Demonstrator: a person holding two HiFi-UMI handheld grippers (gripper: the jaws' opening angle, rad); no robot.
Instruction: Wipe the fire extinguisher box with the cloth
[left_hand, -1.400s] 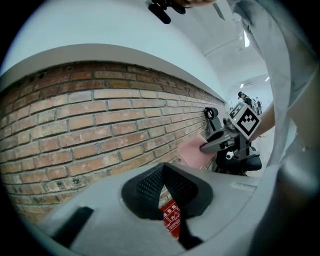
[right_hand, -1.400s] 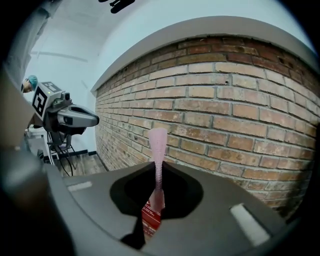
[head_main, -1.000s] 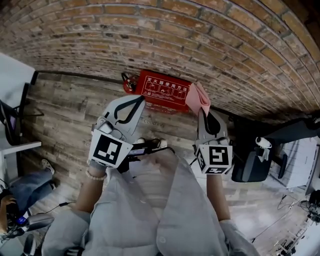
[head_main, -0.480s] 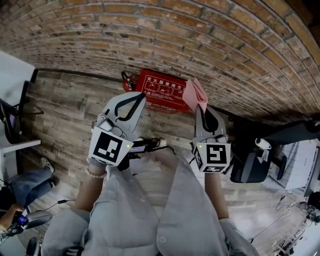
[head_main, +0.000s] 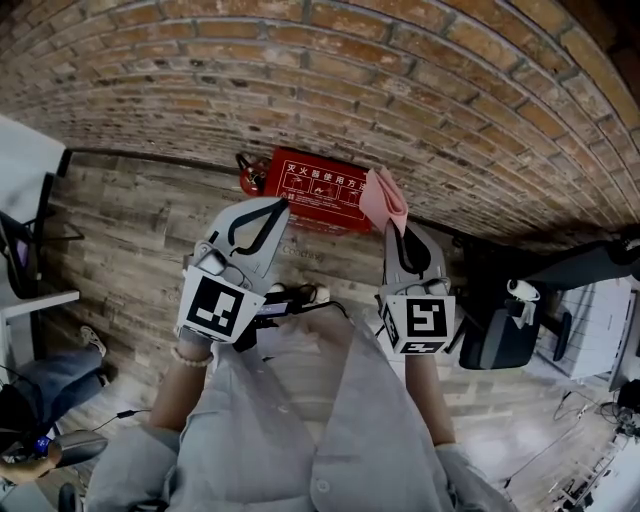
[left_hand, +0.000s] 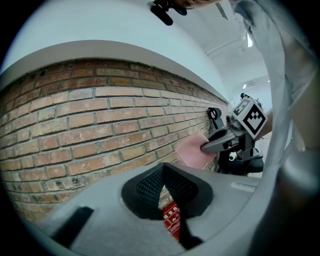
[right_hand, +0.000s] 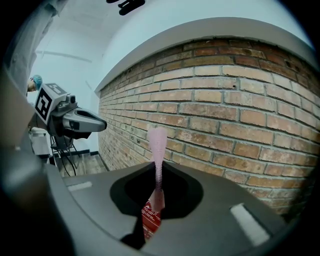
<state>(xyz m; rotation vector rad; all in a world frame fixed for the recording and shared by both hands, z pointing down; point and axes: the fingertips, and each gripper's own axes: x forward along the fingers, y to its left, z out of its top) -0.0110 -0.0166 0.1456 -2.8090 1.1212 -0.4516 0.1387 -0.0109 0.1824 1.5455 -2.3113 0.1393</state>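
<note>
At the tips of my right gripper (head_main: 392, 228), the jaws pinch a folded pink cloth (head_main: 385, 194) that stands up past them. My left gripper (head_main: 276, 208) has its jaws pressed together, holding nothing. Beyond both, the red fire extinguisher box (head_main: 312, 188) lies on the wooden floor (head_main: 140, 230) against the brick wall (head_main: 300, 80), and the cloth overlaps the box's right end in the head view.

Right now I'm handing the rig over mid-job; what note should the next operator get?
Left gripper: shut, empty, pointed toward the box.
Right gripper: shut on the pink cloth, which sticks up past its jaws.
Fire extinguisher box: on the floor against the brick wall.
Done: cloth gripped.
Left: press it on the box and wipe; contact cannot be confirmed.
</note>
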